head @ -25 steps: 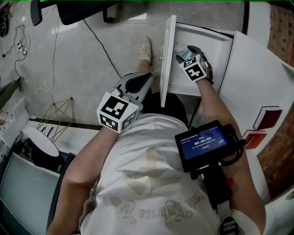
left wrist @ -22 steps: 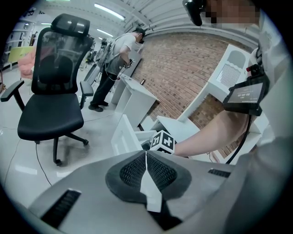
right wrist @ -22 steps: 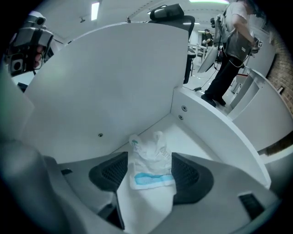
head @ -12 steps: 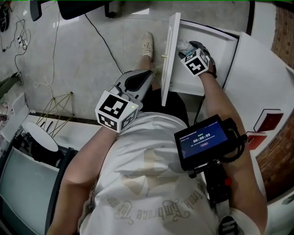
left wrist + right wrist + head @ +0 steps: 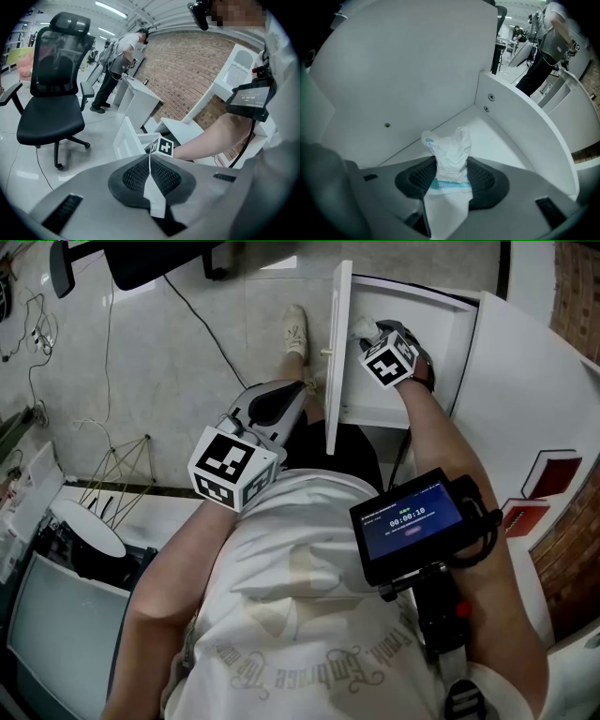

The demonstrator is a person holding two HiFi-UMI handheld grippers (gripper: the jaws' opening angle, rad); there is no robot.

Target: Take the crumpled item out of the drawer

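Biggest thing is the white cabinet (image 5: 530, 399). It's cut off by the right edge of the head view, so I can't say how far it runs. The person's white t-shirt (image 5: 300, 606) fills the bottom of that view and hides the legs, with just one shoe (image 5: 297, 334) poking out on the tiled floor (image 5: 169, 343). The drawer (image 5: 436, 343) is pulled open, its front panel seen edge-on from above, and the right arm covers a fair bit of the inside. The black office chair (image 5: 51, 103) only turns up in the left gripper view, along with another person far back who's too small to make out. There's a small screen (image 5: 412, 521) on a black mount by the right forearm.

The left gripper (image 5: 150, 164) is held outside the drawer front, over the floor, with its pads pressed together.

The right gripper (image 5: 451, 168) is down in the drawer. From above its marker cube hides nearly everything at the tips and only a white blob shows. Its own view sorts that out: the crumpled item (image 5: 447, 147), a white wrapper with blue print, sits inside the drawer close to the front panel. It's right between the jaws, which are closing, with both pads touching it. Can't tell if it's resting on the drawer floor or just off it.
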